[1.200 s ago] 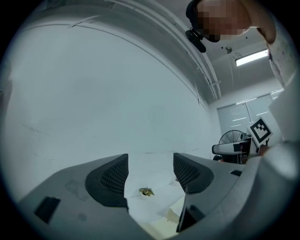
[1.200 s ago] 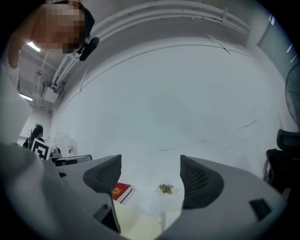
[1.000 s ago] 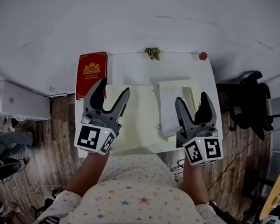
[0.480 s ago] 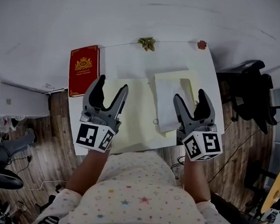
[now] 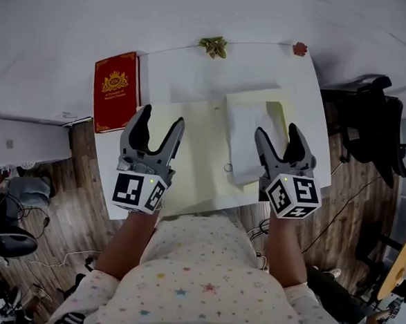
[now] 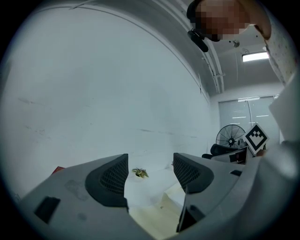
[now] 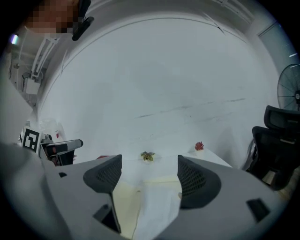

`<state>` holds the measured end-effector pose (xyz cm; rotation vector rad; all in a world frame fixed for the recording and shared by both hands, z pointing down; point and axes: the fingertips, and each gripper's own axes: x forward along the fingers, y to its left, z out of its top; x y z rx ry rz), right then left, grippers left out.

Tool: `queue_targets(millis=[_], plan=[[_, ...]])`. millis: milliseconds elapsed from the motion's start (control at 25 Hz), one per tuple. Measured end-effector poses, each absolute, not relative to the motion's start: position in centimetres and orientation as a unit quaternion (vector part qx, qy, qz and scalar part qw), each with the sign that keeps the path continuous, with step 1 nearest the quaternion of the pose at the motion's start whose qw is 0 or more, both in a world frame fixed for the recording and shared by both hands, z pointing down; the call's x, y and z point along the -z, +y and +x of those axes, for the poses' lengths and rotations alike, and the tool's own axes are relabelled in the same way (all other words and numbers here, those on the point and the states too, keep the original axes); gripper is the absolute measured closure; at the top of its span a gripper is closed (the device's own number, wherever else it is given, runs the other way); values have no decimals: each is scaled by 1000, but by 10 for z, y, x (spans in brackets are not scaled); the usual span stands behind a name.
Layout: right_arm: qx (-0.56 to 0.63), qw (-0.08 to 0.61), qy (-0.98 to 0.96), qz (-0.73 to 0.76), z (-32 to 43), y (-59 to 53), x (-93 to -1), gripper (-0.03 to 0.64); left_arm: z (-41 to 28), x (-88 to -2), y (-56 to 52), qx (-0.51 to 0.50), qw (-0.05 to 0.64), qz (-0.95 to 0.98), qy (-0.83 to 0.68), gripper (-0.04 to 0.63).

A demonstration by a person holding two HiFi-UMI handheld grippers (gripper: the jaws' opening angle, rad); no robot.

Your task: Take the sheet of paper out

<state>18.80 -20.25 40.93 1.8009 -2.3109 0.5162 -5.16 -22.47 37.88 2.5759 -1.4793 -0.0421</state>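
Paper [image 5: 249,144] lies on the right half of the open cream folder [image 5: 193,157], its long axis running away from the person. The right gripper [image 5: 277,132] view shows the paper ahead of its spread, empty jaws. The left gripper [image 5: 162,117], also spread and empty, sees only the folder. Only the head view shows the red book [image 5: 116,91] whole.

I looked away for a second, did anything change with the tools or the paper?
Nothing was taken hold of or let go; only the view drifted slightly. The left tool and right tool stay open and empty above the yellow folder, and the sheet of paper still lies on its right side.
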Motion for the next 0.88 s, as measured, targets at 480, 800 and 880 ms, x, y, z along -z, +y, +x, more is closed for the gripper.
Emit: queue_targets(millis=[480, 800, 880], plan=[[-237, 135, -755, 597, 199, -207, -484, 248, -35, -423, -231, -9, 115, 866, -487, 318], [-268, 179, -742, 588, 211, -215, -535, 248, -25, -444, -235, -28, 126, 869, -478, 318], [-279, 185, -737, 588, 215, -216, -547, 248, -25, -449, -235, -33, 130, 868, -478, 319]])
